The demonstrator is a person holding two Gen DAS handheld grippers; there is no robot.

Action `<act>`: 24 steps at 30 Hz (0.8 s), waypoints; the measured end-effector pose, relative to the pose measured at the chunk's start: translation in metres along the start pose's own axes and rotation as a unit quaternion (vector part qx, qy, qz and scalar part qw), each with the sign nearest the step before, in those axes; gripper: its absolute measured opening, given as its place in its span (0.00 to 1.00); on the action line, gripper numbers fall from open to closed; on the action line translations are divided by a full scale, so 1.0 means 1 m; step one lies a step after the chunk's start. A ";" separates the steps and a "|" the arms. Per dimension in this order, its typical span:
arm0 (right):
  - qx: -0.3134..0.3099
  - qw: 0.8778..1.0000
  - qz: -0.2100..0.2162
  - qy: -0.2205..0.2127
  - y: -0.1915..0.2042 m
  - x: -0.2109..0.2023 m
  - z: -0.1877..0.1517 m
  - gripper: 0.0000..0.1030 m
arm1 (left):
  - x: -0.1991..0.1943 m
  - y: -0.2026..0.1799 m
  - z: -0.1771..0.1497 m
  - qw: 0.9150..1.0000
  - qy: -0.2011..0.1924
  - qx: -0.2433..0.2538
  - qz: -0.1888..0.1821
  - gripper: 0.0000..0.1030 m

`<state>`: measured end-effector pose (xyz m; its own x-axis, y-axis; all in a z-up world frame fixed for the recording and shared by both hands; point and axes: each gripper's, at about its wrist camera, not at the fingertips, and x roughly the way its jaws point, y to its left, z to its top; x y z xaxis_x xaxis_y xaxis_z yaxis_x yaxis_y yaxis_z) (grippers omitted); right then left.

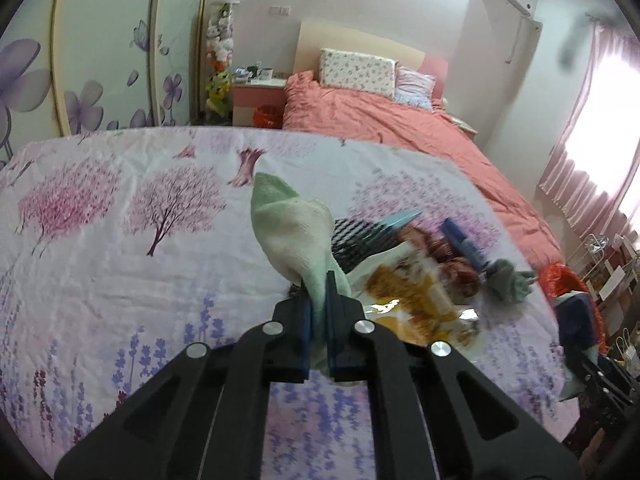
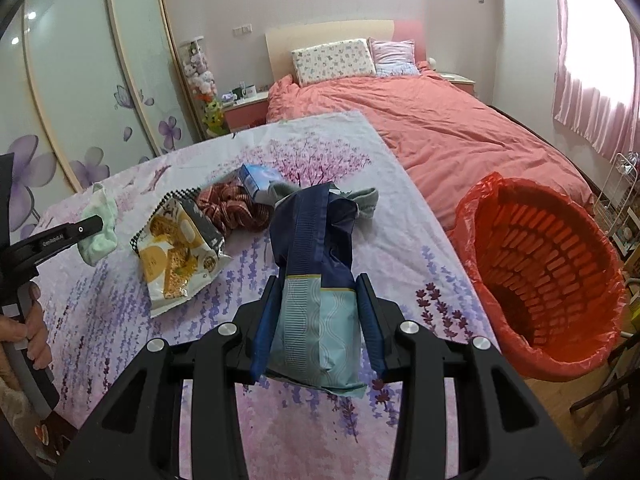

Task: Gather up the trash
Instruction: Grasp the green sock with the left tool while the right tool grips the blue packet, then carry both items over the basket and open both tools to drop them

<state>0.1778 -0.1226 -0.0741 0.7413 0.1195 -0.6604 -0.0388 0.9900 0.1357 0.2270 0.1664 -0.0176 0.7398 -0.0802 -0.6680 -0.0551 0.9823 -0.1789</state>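
At your twelve o'clock stands a bed [image 2: 432, 128] under a coral duvet, two pillows [image 2: 334, 60] against its pale headboard [image 2: 328, 32]. At ten o'clock you have a pink nightstand [image 2: 244, 110] and sliding wardrobe doors [image 2: 84, 92] printed with purple flowers. Daylight glows through pink curtains [image 2: 592, 92] at two o'clock.

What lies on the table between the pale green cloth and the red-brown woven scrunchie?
In the right wrist view, the yellow-and-black snack bag lies flat on the floral cloth between the pale green cloth and the red-brown scrunchie.
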 end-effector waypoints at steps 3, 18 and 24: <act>0.006 1.000 0.000 -0.012 -0.006 -0.009 0.004 0.38 | -0.015 -0.017 0.003 1.000 -0.011 0.011 -0.017 0.07; 0.050 0.996 -0.028 -0.063 -0.059 -0.051 0.011 0.38 | -0.063 -0.147 -0.005 0.986 -0.027 0.085 -0.139 0.07; 0.074 0.993 -0.044 -0.076 -0.089 -0.060 0.010 0.38 | -0.068 -0.204 -0.016 0.975 -0.021 0.113 -0.188 0.07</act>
<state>0.1437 -0.2191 -0.0391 0.8304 0.0084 -0.5571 0.1214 0.9731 0.1956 0.1772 -0.0310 0.0521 0.7067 -0.4402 -0.5539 0.3714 0.8972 -0.2391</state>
